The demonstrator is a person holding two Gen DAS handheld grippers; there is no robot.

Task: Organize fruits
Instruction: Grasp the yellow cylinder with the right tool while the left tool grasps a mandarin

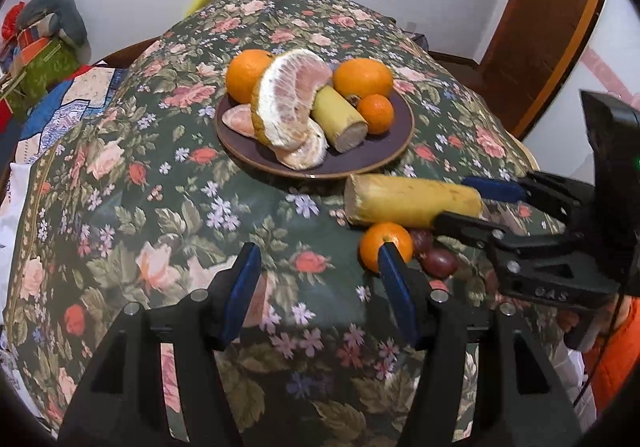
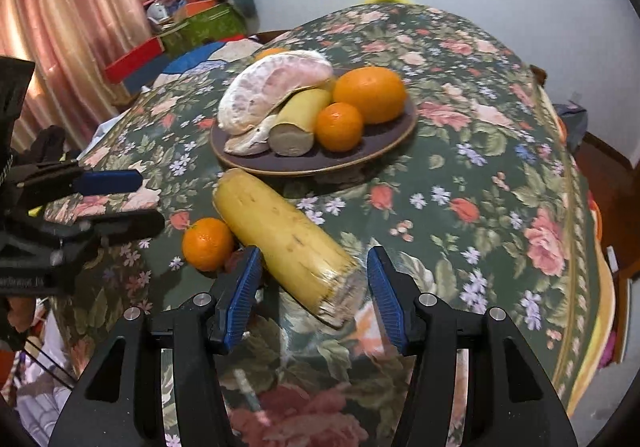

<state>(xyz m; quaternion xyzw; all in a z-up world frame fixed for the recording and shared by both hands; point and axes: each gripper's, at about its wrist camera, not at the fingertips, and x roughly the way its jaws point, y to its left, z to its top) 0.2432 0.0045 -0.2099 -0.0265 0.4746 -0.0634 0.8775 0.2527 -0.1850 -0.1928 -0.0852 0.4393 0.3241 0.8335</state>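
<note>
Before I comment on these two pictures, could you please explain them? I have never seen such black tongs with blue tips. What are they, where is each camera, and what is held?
A person holds one two-finger gripper in each hand, and each carries a wide-angle camera looking along its fingers. One picture comes from the left gripper, the other from the right gripper. A flowered tablecloth bears a dark plate with oranges, peeled citrus pieces and a short banana piece. A longer banana piece, a mandarin and dark grapes lie on the cloth. Both grippers are open. The longer banana piece lies between the right gripper's fingers, not yet squeezed.
</note>
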